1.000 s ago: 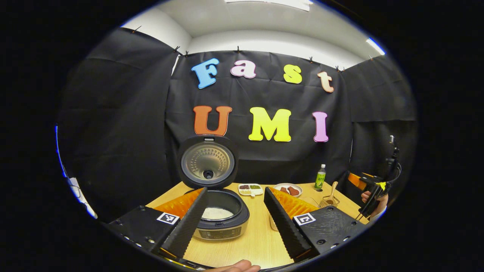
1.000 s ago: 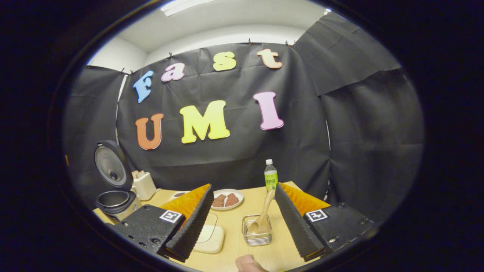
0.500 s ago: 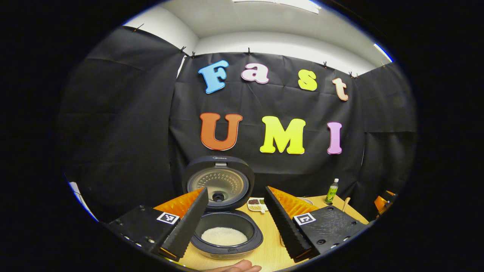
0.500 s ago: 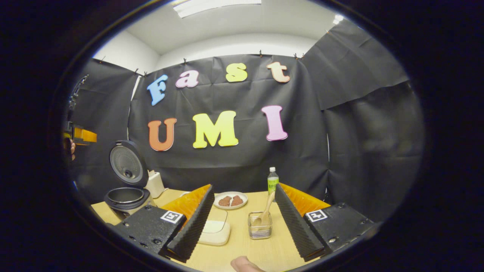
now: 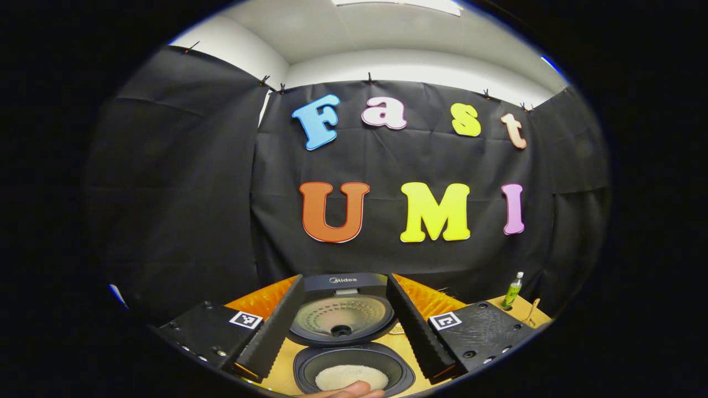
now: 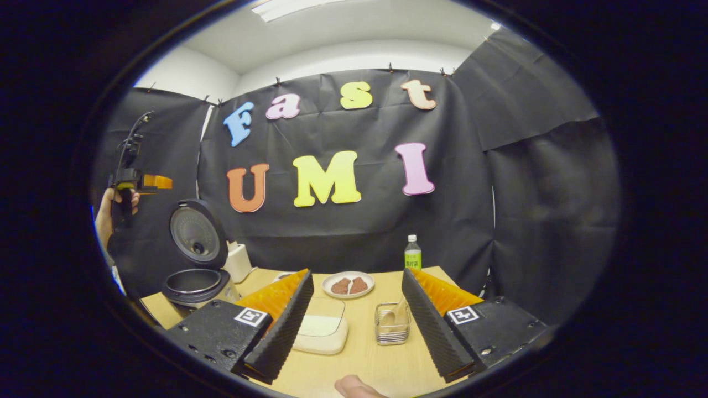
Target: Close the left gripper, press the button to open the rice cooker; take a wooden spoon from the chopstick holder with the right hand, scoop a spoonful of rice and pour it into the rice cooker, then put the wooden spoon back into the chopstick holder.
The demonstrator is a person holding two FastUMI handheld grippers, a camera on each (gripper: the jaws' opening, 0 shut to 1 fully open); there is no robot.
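The cooker (image 5: 354, 359) stood open with its lid (image 5: 342, 320) tipped back and white rice (image 5: 351, 377) lying in the pot, so the button press and the pour both looked done. Over the last second the left gripper (image 5: 343, 326) had drawn in over the cooker and risen: a second earlier the cooker sat ahead of it on the table (image 6: 365, 359), and now the pot lay right under its fingers, which stood spread wide with nothing between them. In the right gripper view that same gripper was held high, above and to the left of the cooker (image 6: 194, 282), in a hand (image 6: 105, 215).

The spoon (image 6: 396, 318) stood back in the wire holder (image 6: 392, 326), right of the cooker on the far side of a pale lidded box (image 6: 321, 331), its handle leaning toward the bottle (image 6: 412, 255). The right gripper (image 6: 357, 326) had pulled back and up from the holder; its fingers were released, wide apart and gripping nothing, with the holder showing between them but clear of both. A plate (image 6: 348, 285) with brown pieces sat beyond the holder.

With the spoon returned and both grippers clear, the task seemed finished, and what remained was likely only a retreat.
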